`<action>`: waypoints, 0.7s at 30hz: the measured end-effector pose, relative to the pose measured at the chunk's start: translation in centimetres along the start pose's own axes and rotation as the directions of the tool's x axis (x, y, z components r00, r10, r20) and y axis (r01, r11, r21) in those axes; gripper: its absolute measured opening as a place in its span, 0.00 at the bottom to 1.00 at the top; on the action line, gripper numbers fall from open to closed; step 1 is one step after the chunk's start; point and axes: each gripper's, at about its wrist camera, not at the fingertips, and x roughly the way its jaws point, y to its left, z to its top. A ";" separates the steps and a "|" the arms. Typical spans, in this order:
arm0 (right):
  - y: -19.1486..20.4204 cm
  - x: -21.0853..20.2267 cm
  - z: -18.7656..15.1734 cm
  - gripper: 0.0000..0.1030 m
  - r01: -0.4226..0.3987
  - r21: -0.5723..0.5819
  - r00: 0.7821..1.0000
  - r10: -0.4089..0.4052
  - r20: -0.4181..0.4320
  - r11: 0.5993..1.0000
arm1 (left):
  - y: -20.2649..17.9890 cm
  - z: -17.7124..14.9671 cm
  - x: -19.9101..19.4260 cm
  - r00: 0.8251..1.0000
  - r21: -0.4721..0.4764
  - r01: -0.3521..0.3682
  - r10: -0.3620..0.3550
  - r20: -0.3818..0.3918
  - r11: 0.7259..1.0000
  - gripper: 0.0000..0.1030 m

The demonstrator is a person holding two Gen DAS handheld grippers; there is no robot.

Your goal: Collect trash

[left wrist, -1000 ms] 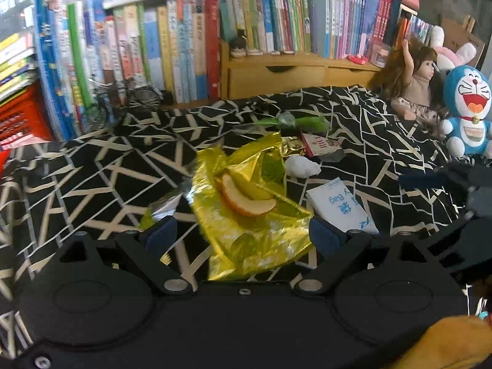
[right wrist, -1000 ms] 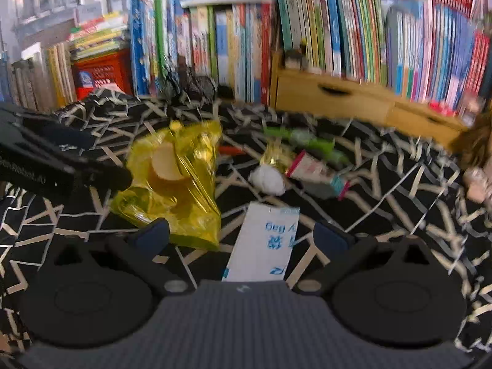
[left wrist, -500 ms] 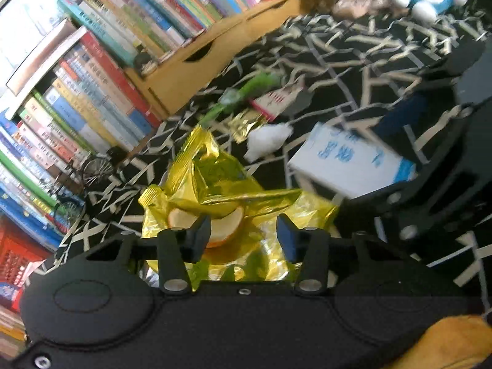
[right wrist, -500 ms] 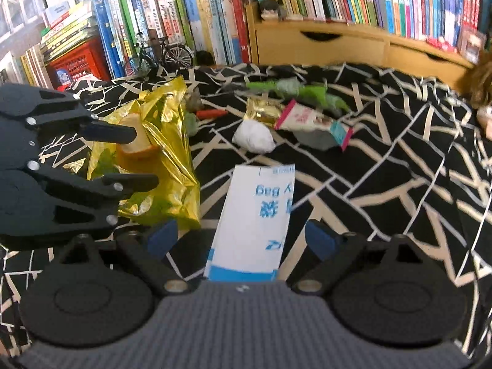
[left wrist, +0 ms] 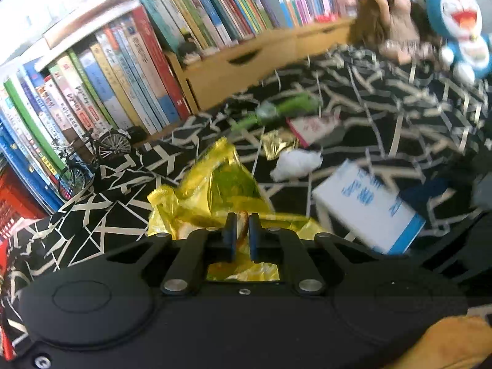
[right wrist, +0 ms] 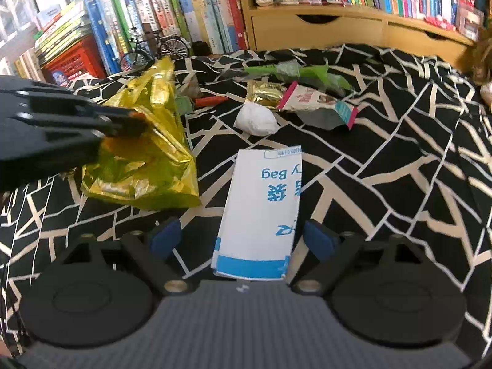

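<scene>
Yellow crinkled plastic, a see-through trash bag [left wrist: 215, 196], lay bunched on the black cloth with pale crackle lines [right wrist: 384, 160] that covered the surface. The left tongs [left wrist: 242, 230] had closed fully on the near edge of that bag, its blue pads pinching the film, with what looked like a pale apple slice [left wrist: 243, 224] showing just behind them. In the right wrist view the same tongs [right wrist: 135, 123] reached in from the left and gripped the bag's upper fold, so the bag stood partly raised off the cloth.

The right tongs [right wrist: 243, 240] stood wide, its blue pads [right wrist: 163, 238] on either side of a flat white paper bag with blue print [right wrist: 261, 212], clear of its edges; nothing was gripped. The paper bag lay just right of the yellow bag, its near end reaching in between the pads.

Farther back on the cloth sat a crumpled white tissue wad [right wrist: 256, 120], with a gold foil wrapper [right wrist: 264, 93] and a pink-edged snack packet [right wrist: 316, 103] close beside it, and a green plastic wrapper [right wrist: 295, 72] behind those. A small orange-red scrap [right wrist: 210, 101] lay between the yellow bag and the tissue.

Rows of books [right wrist: 172, 9] and a wooden drawer unit [right wrist: 323, 27] stood along the back edge, with a miniature bicycle [right wrist: 153, 49] in front of the books. A doll [left wrist: 396, 21] and a blue plush cat [left wrist: 461, 27] sat at the far right in the left wrist view, blurred.
</scene>
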 end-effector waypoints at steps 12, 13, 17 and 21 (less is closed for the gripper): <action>0.8 0.3 0.2 0.42 0.081 -0.057 0.995 -0.077 0.066 0.995 | 0.0 -0.3 -5.0 0.999 -0.126 0.024 -0.019 0.035 0.992 0.08; 0.9 -0.1 0.2 0.36 0.072 -0.058 0.995 -0.067 0.079 0.996 | 0.1 -0.4 -5.3 0.999 -0.133 0.022 -0.017 0.036 0.991 0.08; 1.0 -1.7 0.4 0.33 0.048 -0.030 0.992 -0.044 0.117 0.998 | 0.3 -1.1 -6.6 0.999 -0.160 0.010 -0.004 0.041 0.987 0.08; 1.4 -3.3 0.2 0.32 0.043 -0.032 0.987 -0.037 0.153 0.999 | 0.6 -1.8 -8.1 0.998 -0.187 -0.011 0.022 0.058 0.982 0.08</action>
